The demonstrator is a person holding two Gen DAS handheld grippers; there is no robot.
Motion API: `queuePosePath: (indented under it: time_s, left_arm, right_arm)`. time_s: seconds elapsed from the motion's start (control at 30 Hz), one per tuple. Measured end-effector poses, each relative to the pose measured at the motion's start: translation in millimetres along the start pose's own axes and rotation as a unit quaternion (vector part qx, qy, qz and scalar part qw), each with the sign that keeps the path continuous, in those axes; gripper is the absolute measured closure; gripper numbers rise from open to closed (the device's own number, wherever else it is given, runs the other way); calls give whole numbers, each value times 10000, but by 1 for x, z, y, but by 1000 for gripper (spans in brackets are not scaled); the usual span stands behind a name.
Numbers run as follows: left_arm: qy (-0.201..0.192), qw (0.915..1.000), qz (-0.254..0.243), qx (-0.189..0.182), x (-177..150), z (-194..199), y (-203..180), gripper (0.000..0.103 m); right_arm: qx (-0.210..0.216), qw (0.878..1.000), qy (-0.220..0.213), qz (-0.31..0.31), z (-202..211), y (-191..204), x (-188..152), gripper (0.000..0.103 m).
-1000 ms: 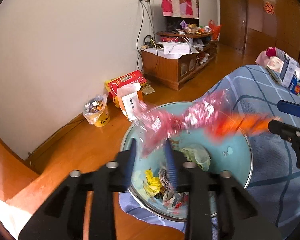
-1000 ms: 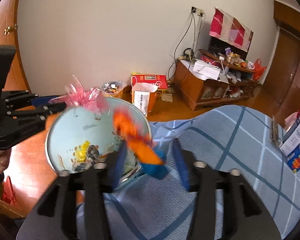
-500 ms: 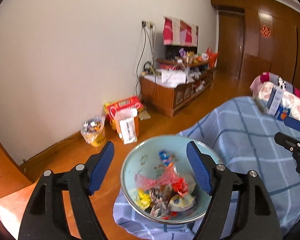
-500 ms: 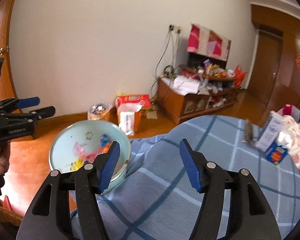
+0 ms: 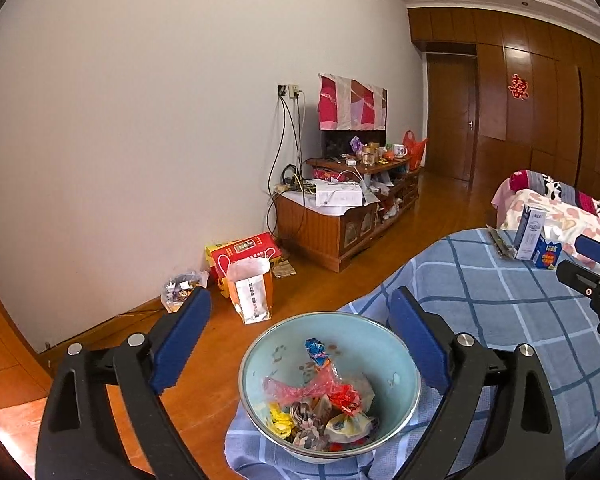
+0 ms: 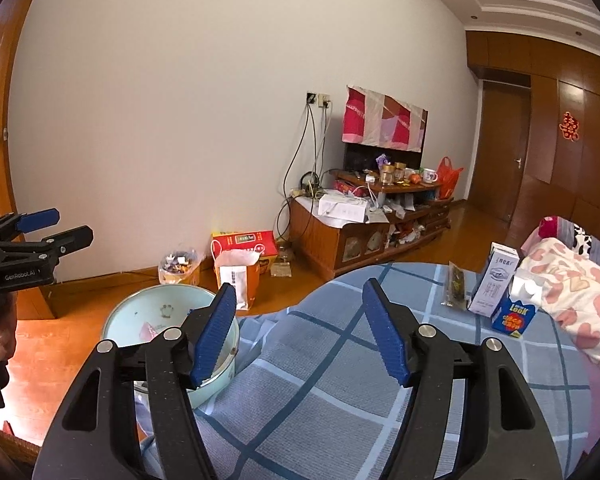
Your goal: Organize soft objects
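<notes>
The left tongs (image 5: 298, 330) are released, their two blue pads (image 5: 182, 338) still spreading apart with nothing pinched between them; they hang above one pale blue bowl (image 5: 396, 354) at the near edge of the table. The right tongs (image 6: 300, 332) are likewise released and widening, empty, poised over the blue checked tablecloth (image 6: 340, 392) just to the right of that bowl (image 6: 140, 310); a hand (image 6: 2, 330) grips the left tongs' handle at the left edge of the right wrist view.

The soft things, a heap of crinkled wrappers (image 5: 320, 404), lie inside the bowl: one pink-red plastic piece on top, one blue-and-orange one behind it, one yellow one at the front left, and several more too tangled to count.

Farther along the table stand two cartons, one tall white (image 6: 494, 286) and one short blue (image 6: 514, 316), touching each other, with one dark packet (image 6: 454, 284) lying just beside them. On the floor by the wall sit one paper bag (image 5: 252, 290), one red box (image 5: 246, 252) and one small bin (image 5: 182, 286); one wooden cabinet (image 5: 332, 228) stands beyond.
</notes>
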State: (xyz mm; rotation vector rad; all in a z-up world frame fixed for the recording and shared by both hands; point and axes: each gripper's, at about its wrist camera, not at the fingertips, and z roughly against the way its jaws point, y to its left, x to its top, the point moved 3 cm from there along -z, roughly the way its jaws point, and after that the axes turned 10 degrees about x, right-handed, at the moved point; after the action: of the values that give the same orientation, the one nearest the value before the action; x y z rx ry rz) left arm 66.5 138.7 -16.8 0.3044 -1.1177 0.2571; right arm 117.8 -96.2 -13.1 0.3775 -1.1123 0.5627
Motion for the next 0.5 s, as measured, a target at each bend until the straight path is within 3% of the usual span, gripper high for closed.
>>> queuePosePath:
  time_s: [0.5]
  left_arm:
    - [-6, 10000, 9, 23, 3, 0, 2, 12]
  right_arm:
    - [2, 10000, -26, 7, 3, 4, -1, 37]
